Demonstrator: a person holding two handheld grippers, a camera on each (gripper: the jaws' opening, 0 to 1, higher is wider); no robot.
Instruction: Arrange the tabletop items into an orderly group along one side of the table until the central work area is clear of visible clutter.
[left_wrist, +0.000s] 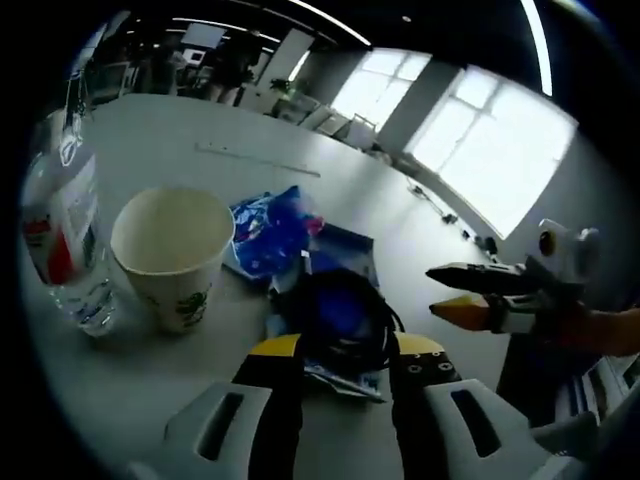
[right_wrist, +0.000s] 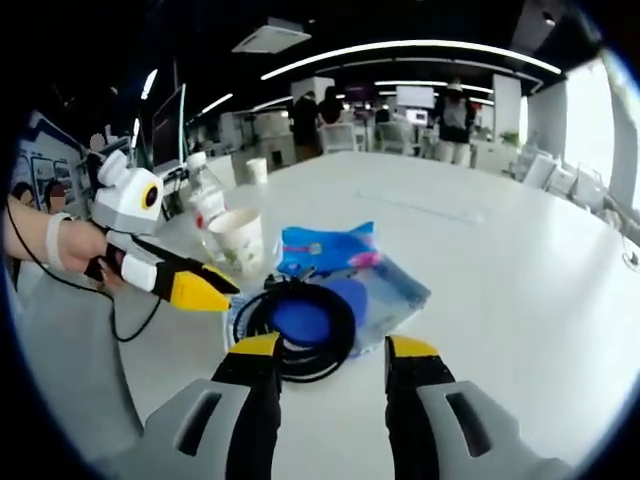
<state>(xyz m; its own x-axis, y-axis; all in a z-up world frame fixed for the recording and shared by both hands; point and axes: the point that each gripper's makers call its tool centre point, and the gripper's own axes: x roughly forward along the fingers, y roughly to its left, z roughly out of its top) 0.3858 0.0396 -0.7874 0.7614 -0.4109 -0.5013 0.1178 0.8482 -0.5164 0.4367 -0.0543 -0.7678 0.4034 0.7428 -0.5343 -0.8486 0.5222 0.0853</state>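
Observation:
A black coiled cable lies on a clear blue pouch, just ahead of my left gripper, which is open with its yellow-tipped jaws on either side of the coil. In the right gripper view the same cable and pouch lie in front of my right gripper, also open. A paper cup stands upright beside a water bottle. A blue snack packet lies behind the cable. The right gripper reaches in from the right, and the left gripper comes in from the left, held by a hand.
The white table stretches wide and bare to the right. A long thin strip lies farther back. The cup, bottle and packet cluster left of centre. A second cup stands far off. People stand in the background.

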